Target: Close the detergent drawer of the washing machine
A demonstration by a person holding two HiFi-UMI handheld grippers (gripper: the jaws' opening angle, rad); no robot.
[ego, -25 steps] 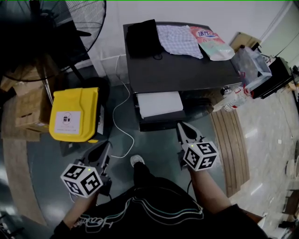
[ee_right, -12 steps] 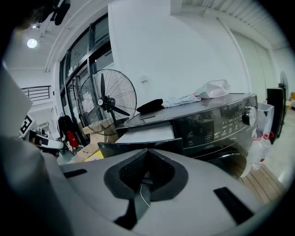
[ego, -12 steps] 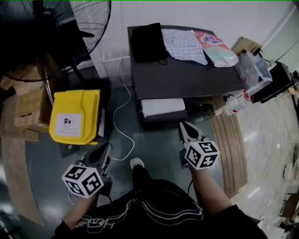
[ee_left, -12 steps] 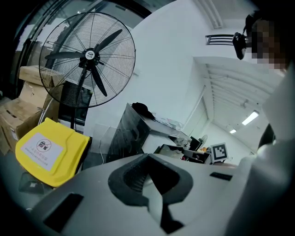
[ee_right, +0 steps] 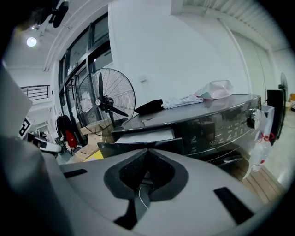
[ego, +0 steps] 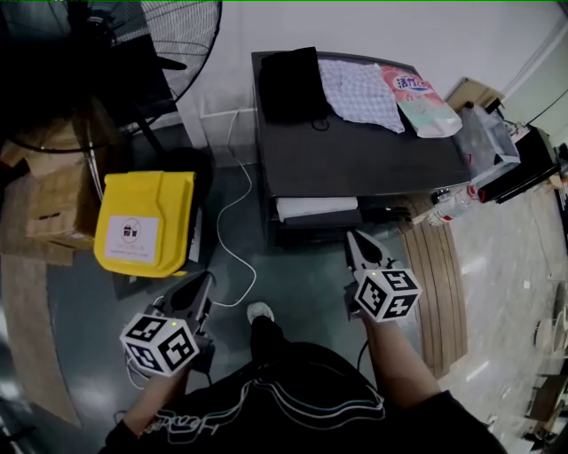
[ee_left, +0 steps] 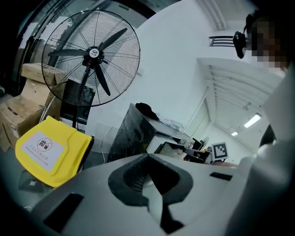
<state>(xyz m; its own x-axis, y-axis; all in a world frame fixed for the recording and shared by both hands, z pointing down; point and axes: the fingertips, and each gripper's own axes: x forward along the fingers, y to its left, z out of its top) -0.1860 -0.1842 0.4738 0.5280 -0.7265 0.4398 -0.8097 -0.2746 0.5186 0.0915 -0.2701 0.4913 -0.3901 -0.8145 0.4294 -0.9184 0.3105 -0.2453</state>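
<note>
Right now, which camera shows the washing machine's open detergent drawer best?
The right gripper view: the white detergent drawer with dark front faces it, slid out. The head view shows its white top from above; the left gripper view catches it sideways, small.

White wall ahead. Pedestal fan and cardboard boxes stand well left of the left tool. Wooden planks lie just right of the right tool, with grey floor between the two.

We record the left gripper low at 7 o'clock, jaws together and empty, pointing toward 1 o'clock. The right gripper sits at 5 o'clock, jaws likewise together and empty, pointing toward 12 o'clock.
</note>
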